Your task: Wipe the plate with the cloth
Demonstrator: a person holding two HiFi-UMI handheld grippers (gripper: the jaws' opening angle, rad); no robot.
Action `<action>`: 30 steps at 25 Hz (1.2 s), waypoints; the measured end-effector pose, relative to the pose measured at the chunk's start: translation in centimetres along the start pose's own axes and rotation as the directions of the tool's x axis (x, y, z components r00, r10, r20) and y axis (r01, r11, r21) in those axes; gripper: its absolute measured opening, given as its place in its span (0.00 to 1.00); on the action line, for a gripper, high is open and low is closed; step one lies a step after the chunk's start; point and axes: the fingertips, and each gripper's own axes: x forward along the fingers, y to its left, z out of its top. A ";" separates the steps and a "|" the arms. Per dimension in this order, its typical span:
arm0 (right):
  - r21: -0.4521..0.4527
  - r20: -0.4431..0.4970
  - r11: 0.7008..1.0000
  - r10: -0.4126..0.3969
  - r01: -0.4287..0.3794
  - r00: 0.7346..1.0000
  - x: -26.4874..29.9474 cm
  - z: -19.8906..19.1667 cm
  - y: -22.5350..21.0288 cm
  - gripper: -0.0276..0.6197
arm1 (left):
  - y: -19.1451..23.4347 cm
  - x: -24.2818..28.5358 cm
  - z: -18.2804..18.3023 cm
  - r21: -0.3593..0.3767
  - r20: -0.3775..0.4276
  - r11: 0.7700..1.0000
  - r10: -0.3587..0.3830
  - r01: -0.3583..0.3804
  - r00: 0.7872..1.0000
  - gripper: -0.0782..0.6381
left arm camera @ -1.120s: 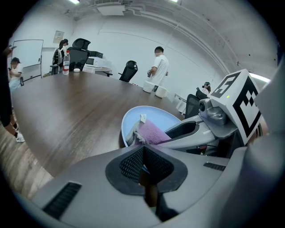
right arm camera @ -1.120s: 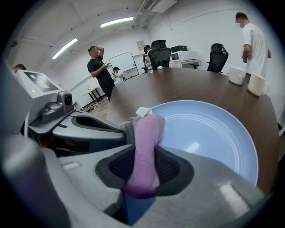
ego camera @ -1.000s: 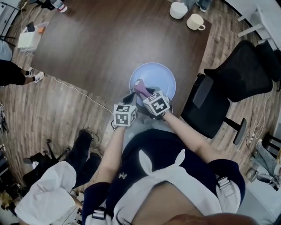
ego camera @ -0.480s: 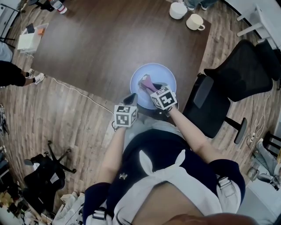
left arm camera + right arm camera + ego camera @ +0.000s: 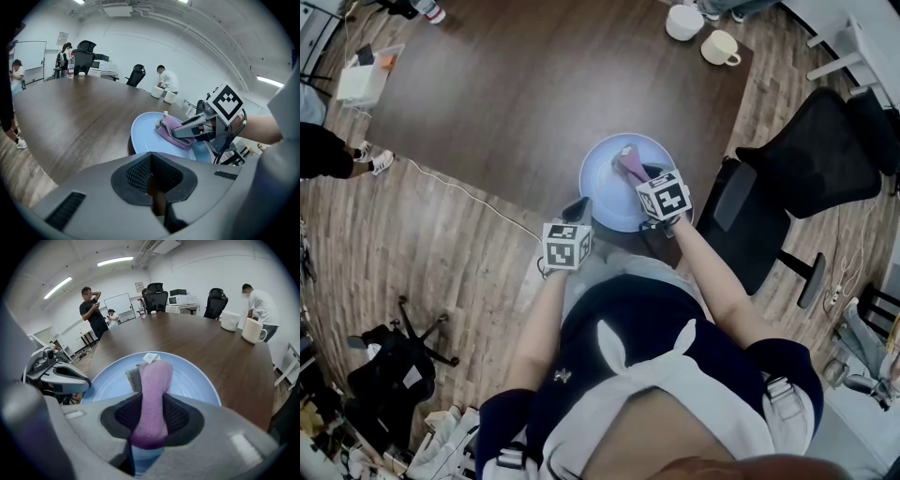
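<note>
A big dark wooden desk (image 5: pixel 534 84) fills the upper part of the head view, and a black office chair (image 5: pixel 825 150) stands at its right side. The light blue plate (image 5: pixel 605 178) lies on the desk near the edge closest to the person. The left gripper (image 5: pixel 578 208) is at the near-left rim of the plate, and its jaws are narrow and seem to pinch this rim. The right gripper (image 5: pixel 640 175) is over the plate, its jaws closed on the pink cloth (image 5: pixel 628 161), which lies on the plate surface. Two white cups (image 5: pixel 719 47) stand at the far corner, well apart from the plate.
</note>
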 end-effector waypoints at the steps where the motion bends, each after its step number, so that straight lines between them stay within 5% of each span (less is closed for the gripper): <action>1: -0.002 0.000 1.000 -0.005 0.005 1.000 0.0 0.0 -0.3 0.23 | 0.1 -0.1 0.0 -0.003 0.003 1.000 0.001 -0.001 1.000 0.12; 18: -0.075 -0.068 0.975 -0.215 0.209 0.974 -1.7 -0.2 -4.1 0.24 | 0.2 -0.1 0.1 -0.017 0.006 1.000 0.015 -0.015 1.000 0.12; 30: -0.014 -0.104 0.988 -0.154 0.153 0.983 -1.9 -1.1 -3.0 0.24 | 0.4 -0.2 0.1 -0.045 0.012 0.999 0.016 -0.015 1.000 0.12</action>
